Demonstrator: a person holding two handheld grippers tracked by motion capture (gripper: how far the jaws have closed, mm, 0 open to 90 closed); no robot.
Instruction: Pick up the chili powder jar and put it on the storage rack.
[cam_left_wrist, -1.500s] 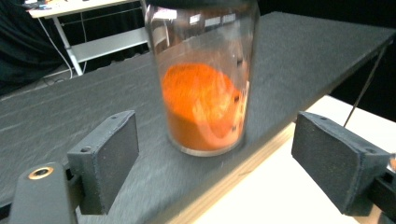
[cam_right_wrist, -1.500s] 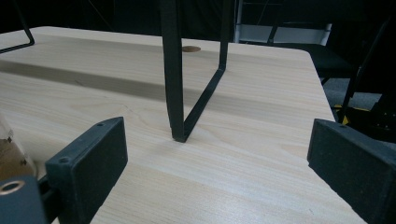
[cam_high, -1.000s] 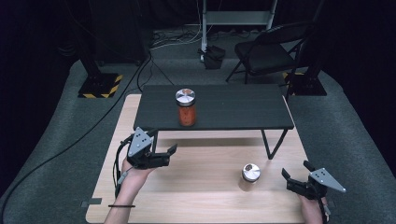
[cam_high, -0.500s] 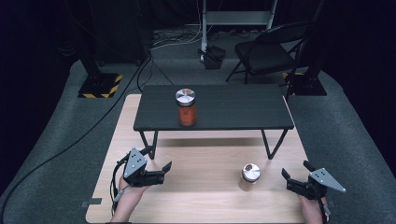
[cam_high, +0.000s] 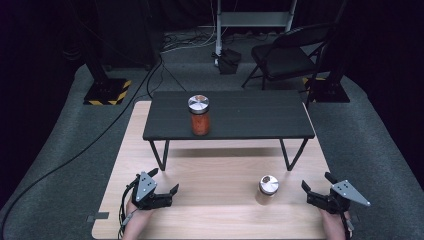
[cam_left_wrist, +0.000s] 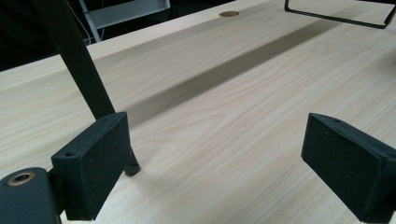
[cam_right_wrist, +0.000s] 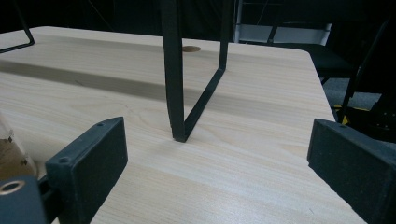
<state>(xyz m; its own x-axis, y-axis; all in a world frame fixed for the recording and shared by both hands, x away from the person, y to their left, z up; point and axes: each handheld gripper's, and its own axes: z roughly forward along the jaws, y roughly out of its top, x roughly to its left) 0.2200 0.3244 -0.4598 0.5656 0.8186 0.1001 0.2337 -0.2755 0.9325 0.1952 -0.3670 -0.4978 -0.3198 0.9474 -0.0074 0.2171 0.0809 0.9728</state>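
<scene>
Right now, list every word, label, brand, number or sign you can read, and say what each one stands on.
No readable text anywhere.
Orange jar on the black shelf: no label that can be read.
Small jar on the wooden table: no lettering can be made out.
Black-and-yellow hazard stripes mark the stand base: a warning pattern, no words.

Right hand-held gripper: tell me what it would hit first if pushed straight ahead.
Probably the black stand's leg, which rises just ahead between the open jaws of the right hand-held gripper. Depth is unclear; nothing else lies between them on the wooden table.
</scene>
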